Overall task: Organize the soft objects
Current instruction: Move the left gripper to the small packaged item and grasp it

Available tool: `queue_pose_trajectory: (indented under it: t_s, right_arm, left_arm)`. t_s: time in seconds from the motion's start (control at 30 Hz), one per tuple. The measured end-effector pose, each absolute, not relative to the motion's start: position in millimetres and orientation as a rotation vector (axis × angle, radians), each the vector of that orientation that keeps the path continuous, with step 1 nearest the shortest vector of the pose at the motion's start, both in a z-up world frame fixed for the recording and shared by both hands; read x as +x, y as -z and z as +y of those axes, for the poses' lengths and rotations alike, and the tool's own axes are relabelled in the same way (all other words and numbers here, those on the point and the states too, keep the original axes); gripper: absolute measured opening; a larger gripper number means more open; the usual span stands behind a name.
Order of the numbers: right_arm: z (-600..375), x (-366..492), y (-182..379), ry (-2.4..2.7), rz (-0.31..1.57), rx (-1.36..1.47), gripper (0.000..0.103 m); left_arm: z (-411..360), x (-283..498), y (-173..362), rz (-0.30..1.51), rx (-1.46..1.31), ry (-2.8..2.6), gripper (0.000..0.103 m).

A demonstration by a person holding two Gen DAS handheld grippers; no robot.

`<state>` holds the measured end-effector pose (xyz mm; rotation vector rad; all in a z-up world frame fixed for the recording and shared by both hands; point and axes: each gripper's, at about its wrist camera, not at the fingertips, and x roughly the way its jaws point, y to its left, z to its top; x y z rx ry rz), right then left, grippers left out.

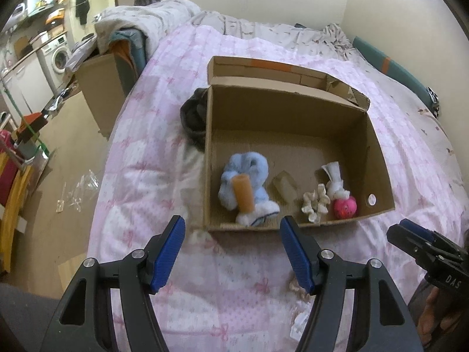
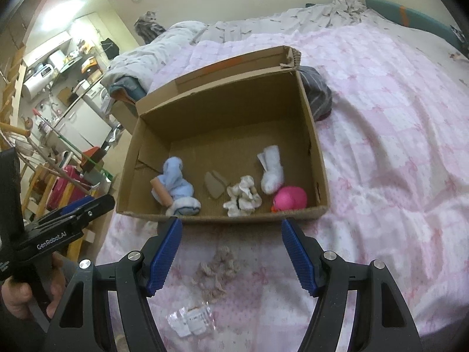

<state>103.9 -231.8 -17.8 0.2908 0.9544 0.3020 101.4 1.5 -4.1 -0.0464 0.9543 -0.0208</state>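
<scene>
An open cardboard box [image 1: 378, 152] [image 2: 319, 158] sits on the pink quilt. Inside lie a light blue sock bundle [image 1: 249, 176] [image 2: 176, 182] with an orange foam roll [image 1: 243, 193] [image 2: 161, 195], a beige wedge [image 1: 284, 189] [image 2: 215, 184], a cream scrunchie [image 1: 315, 205] [image 2: 243, 196], a white sock [image 1: 334, 180] [image 2: 271, 168] and a pink ball toy [image 1: 344, 206] [image 2: 290, 198]. A beige yarn tuft [image 2: 217, 270] lies on the quilt between my right gripper's fingers. My left gripper [image 1: 233, 252] and right gripper [image 2: 230, 253] are open and empty, just short of the box's near wall.
A dark striped cloth [image 1: 195, 117] [image 2: 318, 94] lies against the box's far outer side. A small plastic packet [image 2: 190, 319] lies on the quilt near me. A rumpled grey blanket [image 1: 152, 17] covers the bed's far end. The bed's left edge drops to a cluttered floor [image 1: 67, 158].
</scene>
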Motion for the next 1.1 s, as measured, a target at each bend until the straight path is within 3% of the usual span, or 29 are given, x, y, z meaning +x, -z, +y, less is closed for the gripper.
queue_pose_trajectory:
  t_s: [0.2,0.67,1.0,1.1]
  right_arm:
    - [-231.3,88.2,19.1,-0.284,0.965,0.298,0.074]
    - [-242.4,92.3,48.6,-0.107,1.074,0.285,0.074]
    - [-243.2,95.4,52.4,-0.106,1.091,0.298,0.074]
    - [-243.0,95.6,53.4,-0.106,1.093,0.3,0.074]
  left_arm:
    - [2.9,82.5,13.2,0.974,-0.088,0.04,0.064]
    - [-84.1,56.8,110.7,1.354,0.026,0.349,0.064]
    - [-116.4,56.7,131.7,1.359,0.172,0.386,0.064]
    - [-117.9,54.4,138.7,1.362,0.199,0.371,0.056]
